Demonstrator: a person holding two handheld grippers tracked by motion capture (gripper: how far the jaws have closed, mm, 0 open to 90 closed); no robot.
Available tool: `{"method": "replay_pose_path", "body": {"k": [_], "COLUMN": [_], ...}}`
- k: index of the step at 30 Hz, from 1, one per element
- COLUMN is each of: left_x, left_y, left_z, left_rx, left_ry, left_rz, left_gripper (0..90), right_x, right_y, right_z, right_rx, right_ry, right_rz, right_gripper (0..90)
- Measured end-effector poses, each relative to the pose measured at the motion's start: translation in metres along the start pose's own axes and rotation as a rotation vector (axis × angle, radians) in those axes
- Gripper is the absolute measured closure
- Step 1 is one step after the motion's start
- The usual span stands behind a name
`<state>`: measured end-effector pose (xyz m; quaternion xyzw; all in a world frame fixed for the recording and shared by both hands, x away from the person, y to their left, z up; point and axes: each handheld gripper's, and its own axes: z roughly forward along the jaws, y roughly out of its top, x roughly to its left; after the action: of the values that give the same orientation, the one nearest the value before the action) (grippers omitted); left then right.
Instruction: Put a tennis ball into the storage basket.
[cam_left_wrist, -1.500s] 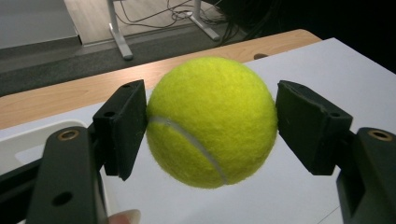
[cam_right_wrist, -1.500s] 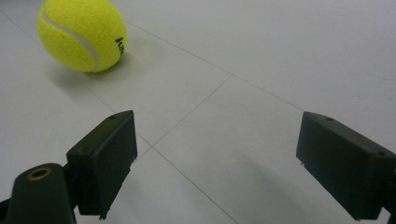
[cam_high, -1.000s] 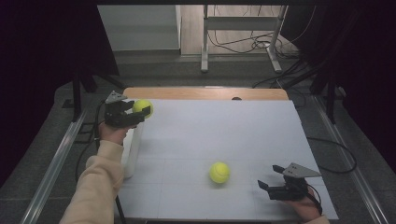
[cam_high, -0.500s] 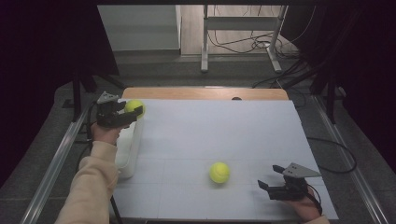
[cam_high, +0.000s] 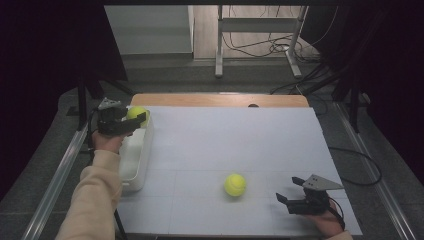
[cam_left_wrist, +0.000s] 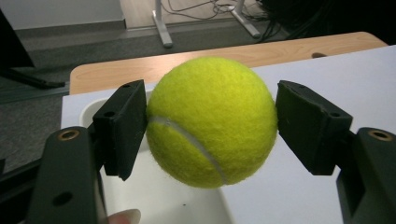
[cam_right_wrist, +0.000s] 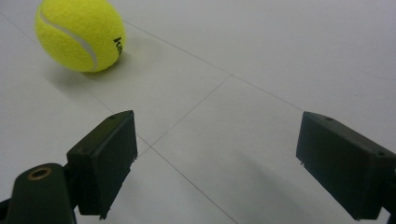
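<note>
- The left tongs (cam_high: 131, 119), held in a hand at the far left edge of the desk, are clamped on a fuzzy yellow-green tennis ball (cam_left_wrist: 211, 122); both black pads press its sides in the left gripper view.
- That held ball hangs above the far end of a white rectangular plastic tub (cam_high: 135, 160), which sits along the left edge of the white sheet (cam_high: 225, 145) covering the desk.
- A cream sleeve (cam_high: 95, 200) reaches from the bottom left beside the tub.
- A second yellow-green tennis ball (cam_high: 235, 184) lies free on the white sheet, near the front and right of centre, touching nothing.
- The right tongs (cam_high: 291, 200) rest low at the front right corner, jaws wide apart and holding nothing; the free ball lies just beyond them to the left, with bare sheet between.
- A strip of light wooden desk top (cam_high: 215, 100) shows past the sheet's far edge.
- Beyond the desk stand grey metal legs (cam_high: 219, 45) and loose black cables (cam_high: 250, 47) on the floor.
</note>
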<state>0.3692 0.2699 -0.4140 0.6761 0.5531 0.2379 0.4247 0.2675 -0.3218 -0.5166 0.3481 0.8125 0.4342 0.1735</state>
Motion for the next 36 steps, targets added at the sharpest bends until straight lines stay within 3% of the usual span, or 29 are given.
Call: {"method": "replay_pose_path", "body": {"k": [2, 13, 36], "left_x": [0.006, 0.018, 0.028], "left_y": [0.0, -0.002, -0.006], "left_z": [0.005, 0.018, 0.041], "left_rx": [0.018, 0.063, 0.167], "left_ry": [0.023, 0.06, 0.117], "left_rz": [-0.008, -0.023, -0.008], "left_gripper": [27.9, 27.9, 27.8], "right_x": [0.0, 0.0, 0.0], "right_y": [0.0, 0.0, -0.001], "right_z": [0.0, 0.0, 0.001], "right_rx": [0.0, -0.001, 0.003], "right_ry": [0.0, 0.001, 0.001], "right_rz": [0.0, 0.001, 0.002], "right_gripper": [13.1, 13.0, 13.1]}}
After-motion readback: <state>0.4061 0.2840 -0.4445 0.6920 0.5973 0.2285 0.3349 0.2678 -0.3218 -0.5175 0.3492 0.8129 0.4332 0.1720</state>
